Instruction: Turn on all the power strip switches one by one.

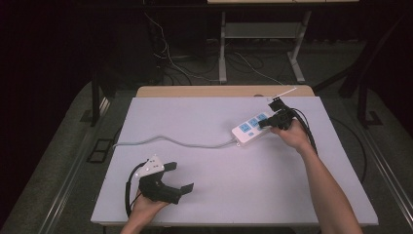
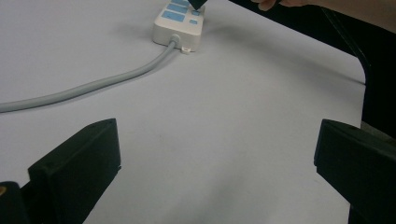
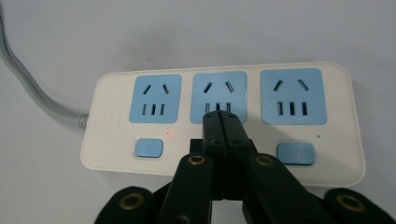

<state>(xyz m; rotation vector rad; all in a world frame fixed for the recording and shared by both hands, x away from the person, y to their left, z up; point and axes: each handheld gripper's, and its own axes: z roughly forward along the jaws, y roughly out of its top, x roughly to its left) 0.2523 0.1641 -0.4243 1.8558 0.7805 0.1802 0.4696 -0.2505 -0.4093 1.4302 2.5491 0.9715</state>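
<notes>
Strip at 2 o'clock on the bench: right hand-held gripper, jaws together, tips on its middle switch. Left hand-held gripper rests wide apart, empty.

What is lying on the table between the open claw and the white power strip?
Bare table besides the power strip's grey cord, as the left gripper view shows.

Two black jaws rise from the bottom corners, standing wide apart with bare white table between them. Far ahead lies a white power strip with blue sockets, its grey cable curving away to the left edge. The other gripper's dark tip touches the strip's top.
</notes>
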